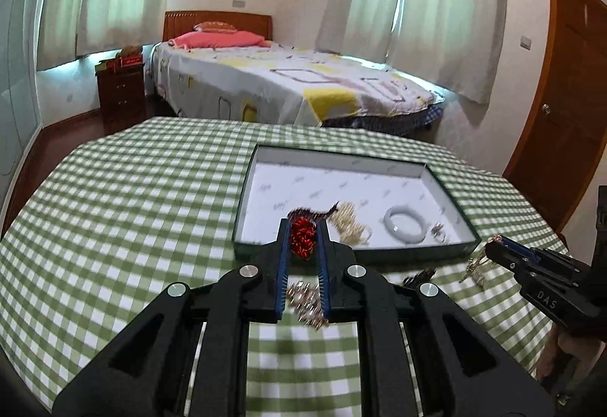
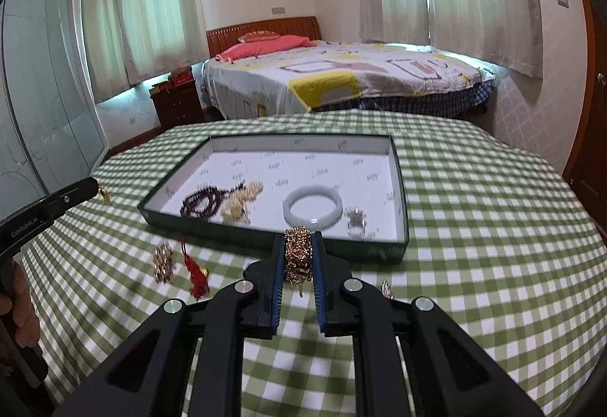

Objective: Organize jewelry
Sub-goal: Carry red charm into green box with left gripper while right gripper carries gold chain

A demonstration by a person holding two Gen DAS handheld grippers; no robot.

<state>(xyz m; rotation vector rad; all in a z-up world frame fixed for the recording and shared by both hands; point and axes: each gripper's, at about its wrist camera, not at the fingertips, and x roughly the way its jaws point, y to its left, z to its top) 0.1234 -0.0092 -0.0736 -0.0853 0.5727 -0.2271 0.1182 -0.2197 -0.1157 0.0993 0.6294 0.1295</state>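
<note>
A shallow white-lined tray with a dark green rim lies on the checked table. It holds a white bangle, a dark bead bracelet, a pale gold chain heap and a silver ring. My left gripper is shut on a red knotted tassel at the tray's near edge. My right gripper is shut on a gold chain bundle just short of the tray. A pearl-and-gold piece lies on the cloth.
The round table has a green-and-white checked cloth. The right gripper shows at the right of the left wrist view, and the left gripper's arm shows at the left of the right wrist view. A bed and nightstand stand beyond.
</note>
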